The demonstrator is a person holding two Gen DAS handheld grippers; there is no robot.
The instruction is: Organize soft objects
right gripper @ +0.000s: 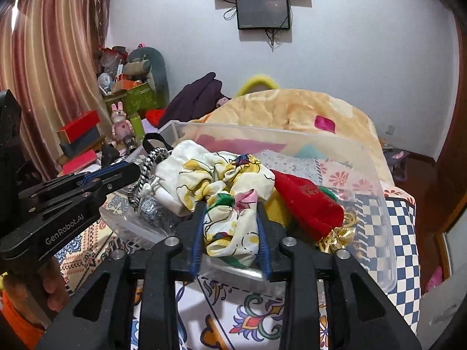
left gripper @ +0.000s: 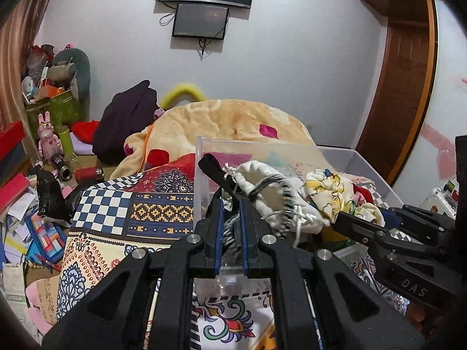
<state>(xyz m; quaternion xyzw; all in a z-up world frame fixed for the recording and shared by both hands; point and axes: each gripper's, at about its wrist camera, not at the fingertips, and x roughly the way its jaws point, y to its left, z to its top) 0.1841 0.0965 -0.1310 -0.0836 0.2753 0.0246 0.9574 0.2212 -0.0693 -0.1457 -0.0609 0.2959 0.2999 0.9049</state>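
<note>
A clear plastic bin (right gripper: 376, 180) stands on the patterned bedspread and holds several soft things. My left gripper (left gripper: 231, 204) is shut on a black strap (left gripper: 216, 172) at the bin's left end, beside a white drawstring pouch (left gripper: 271, 183) with a black-and-white cord (right gripper: 149, 163). My right gripper (right gripper: 230, 207) is closed around a cartoon-print cloth (right gripper: 221, 180) that bunches between its fingers over the bin's near rim. A red velvet pouch (right gripper: 306, 204) and gold foil (right gripper: 335, 237) lie to its right. The left gripper also shows in the right wrist view (right gripper: 128, 172).
A beige blanket (left gripper: 233, 122) is heaped behind the bin with a dark garment (left gripper: 125, 119). The bedspread (left gripper: 122, 213) covers the bed. Toys, boxes and papers crowd the left side (left gripper: 46, 151). A wooden door (left gripper: 400, 87) is at the right.
</note>
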